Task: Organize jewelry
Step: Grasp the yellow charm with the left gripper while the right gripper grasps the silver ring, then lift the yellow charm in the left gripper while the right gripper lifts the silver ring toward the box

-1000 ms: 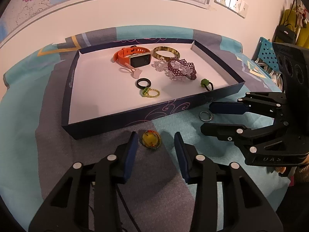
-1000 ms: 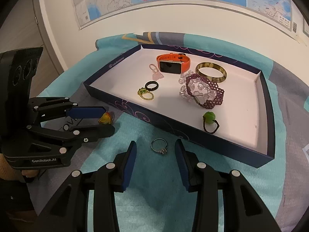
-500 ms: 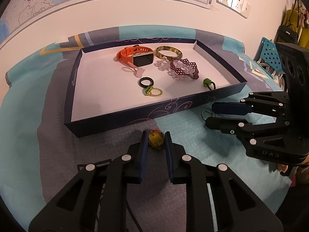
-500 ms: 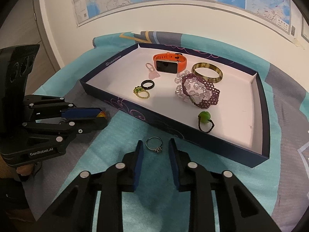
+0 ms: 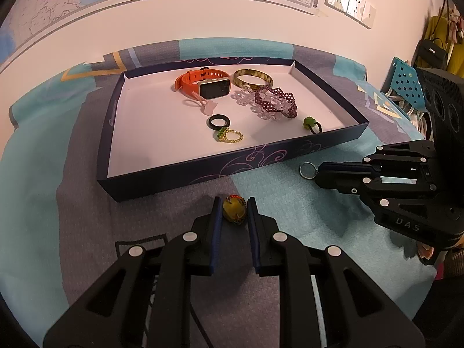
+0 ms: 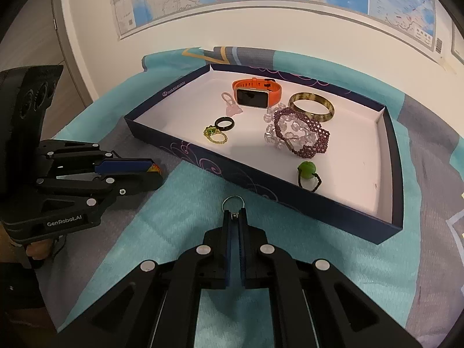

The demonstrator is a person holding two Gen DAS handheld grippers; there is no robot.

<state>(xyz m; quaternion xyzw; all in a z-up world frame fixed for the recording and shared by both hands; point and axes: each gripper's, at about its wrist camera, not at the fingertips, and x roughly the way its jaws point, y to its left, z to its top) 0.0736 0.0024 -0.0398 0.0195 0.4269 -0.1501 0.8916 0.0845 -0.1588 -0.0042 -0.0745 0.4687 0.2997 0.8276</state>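
Note:
A dark blue tray (image 5: 185, 178) with a white floor lies on the cloth. It holds an orange watch (image 5: 207, 84), a bangle (image 5: 253, 76), a purple beaded bracelet (image 5: 275, 101), a black ring (image 5: 219, 122), a gold ring (image 5: 230, 137) and a green bead ring (image 5: 310, 123). My left gripper (image 5: 234, 207) is shut on a yellow bead ring (image 5: 234, 210) on the cloth in front of the tray. My right gripper (image 6: 235, 213) is shut on a silver ring (image 6: 233, 202) at the tray's near wall; the silver ring also shows in the left wrist view (image 5: 308, 170).
A teal and grey patterned cloth (image 6: 185, 203) covers the table. A wall with maps stands behind the tray. A blue perforated stool (image 5: 406, 84) and bags are at the far right.
Both grippers have closed: the left onto the yellow bead ring, the right onto the silver ring. Both have moved slightly forward toward the tray.

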